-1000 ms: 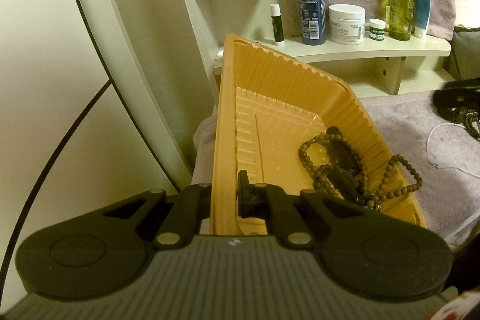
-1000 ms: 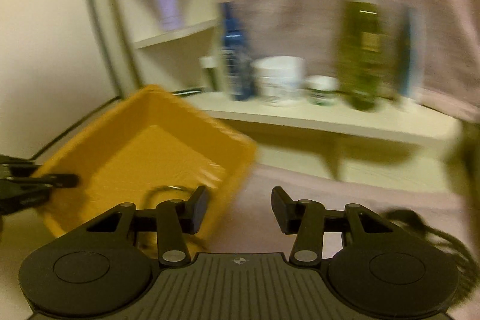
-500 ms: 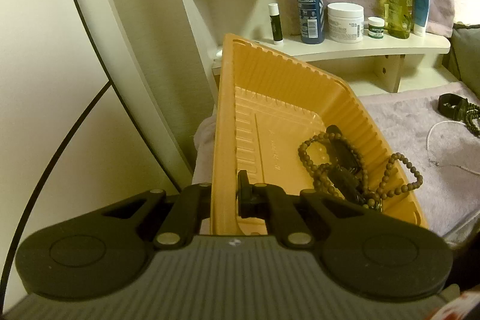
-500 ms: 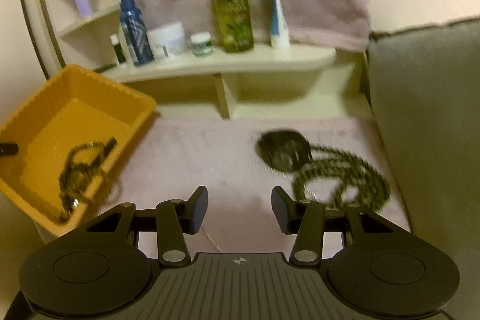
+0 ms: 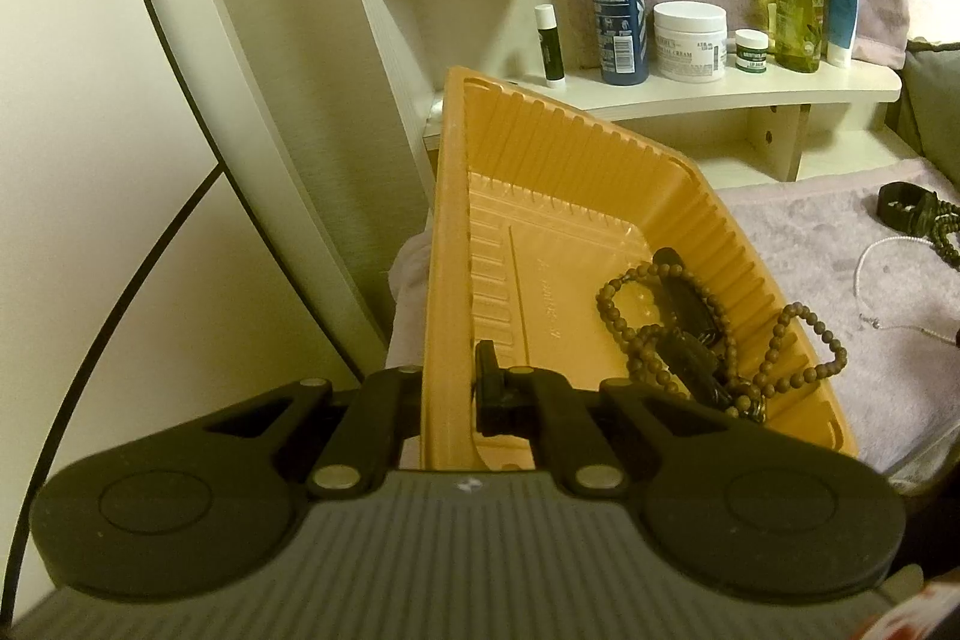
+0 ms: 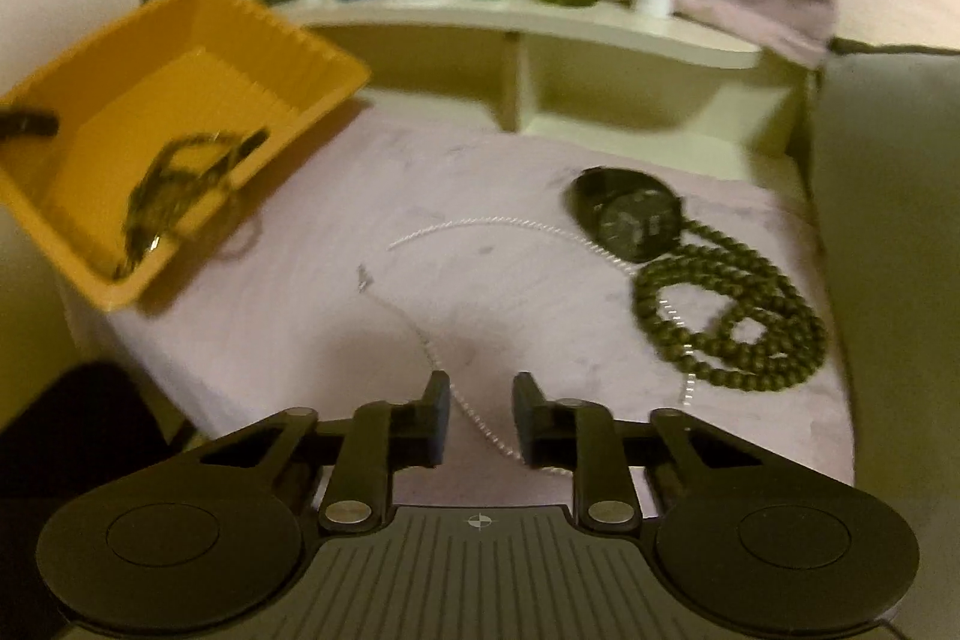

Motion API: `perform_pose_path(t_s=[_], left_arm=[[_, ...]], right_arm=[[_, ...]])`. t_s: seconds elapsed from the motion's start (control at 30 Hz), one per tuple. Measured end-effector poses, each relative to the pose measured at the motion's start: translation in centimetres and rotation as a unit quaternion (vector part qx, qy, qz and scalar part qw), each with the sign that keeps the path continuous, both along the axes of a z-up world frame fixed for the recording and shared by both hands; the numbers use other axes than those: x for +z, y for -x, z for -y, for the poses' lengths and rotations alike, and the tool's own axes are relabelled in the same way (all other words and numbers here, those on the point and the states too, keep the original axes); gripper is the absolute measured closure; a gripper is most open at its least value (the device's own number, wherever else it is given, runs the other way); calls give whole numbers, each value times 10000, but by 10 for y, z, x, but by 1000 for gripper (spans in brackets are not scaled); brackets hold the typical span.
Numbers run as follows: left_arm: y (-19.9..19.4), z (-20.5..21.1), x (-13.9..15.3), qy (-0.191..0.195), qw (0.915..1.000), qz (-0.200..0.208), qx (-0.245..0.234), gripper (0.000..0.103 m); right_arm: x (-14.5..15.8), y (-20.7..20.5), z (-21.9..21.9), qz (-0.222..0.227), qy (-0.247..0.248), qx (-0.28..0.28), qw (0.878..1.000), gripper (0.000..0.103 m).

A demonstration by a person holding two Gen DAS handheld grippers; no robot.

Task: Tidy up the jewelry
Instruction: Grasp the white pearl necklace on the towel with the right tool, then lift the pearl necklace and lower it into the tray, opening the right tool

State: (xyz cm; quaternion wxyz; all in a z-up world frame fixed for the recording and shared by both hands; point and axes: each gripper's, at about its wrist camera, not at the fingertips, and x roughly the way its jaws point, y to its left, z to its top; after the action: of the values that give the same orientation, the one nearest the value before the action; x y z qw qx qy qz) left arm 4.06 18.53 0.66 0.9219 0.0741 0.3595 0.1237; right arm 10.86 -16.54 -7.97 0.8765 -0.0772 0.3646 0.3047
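The silver chain (image 6: 420, 244) I am after lies loose on the lilac towel (image 6: 300, 316), one run of it trailing down between the fingers of my right gripper (image 6: 480, 418), which stands apart and empty just above it. Near its far end sit a black watch (image 6: 630, 214) and a coiled string of dark beads (image 6: 732, 328), the chain passing under or against both; I cannot tell which from here.

Off to the left, my left gripper (image 5: 447, 394) is clamped on the near wall of the orange tray (image 5: 576, 196), holding it tilted with its far end raised. A brown bead necklace (image 5: 714, 328) and a dark strap-like piece (image 5: 690, 304) are already inside, slid toward the low corner, with one bead loop draped up over the right rim.

My worries, as I judge them: the chain is thin and the towel is plush, so a shallow pinch may close on pile and miss the links, or catch only one strand and let it slip. Lifting it could drag the watch and beads along if they are tangled. The right view is blurred, so my aim is uncertain. And with the tray tilted, that loop over the rim could slide out if I tip further.

Behind stands a shelf (image 5: 750, 94) of bottles and jars.
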Motion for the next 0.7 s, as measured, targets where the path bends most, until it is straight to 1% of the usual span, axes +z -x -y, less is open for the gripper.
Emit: perform_pose_path(t_s=[0.1,0.2,0.27,0.33,0.4,0.53,0.7], left_arm=[[0,0,0,-1,10000,-2,0,99],[0,0,0,-3,10000,-4,0,99],[0,0,0,-5,10000,-6,0,99],[0,-1,0,5,10000,-6,6,99],[1,-2,0,19,10000,-6,8,99],[1,-1,0,18,10000,-4,5,99],[1,-1,0,26,10000,-6,6,99]], right_arm=[[-5,0,-6,49,216,178,9996,84],[-8,-1,-6,96,242,252,9993,87],[-9,-2,-6,94,201,270,9994,91],[-9,-2,-8,82,223,318,9992,101],[-7,-2,-11,67,261,349,9990,101],[5,-2,-10,80,19,353,9993,101],[35,-3,-11,271,-413,362,9981,101]])
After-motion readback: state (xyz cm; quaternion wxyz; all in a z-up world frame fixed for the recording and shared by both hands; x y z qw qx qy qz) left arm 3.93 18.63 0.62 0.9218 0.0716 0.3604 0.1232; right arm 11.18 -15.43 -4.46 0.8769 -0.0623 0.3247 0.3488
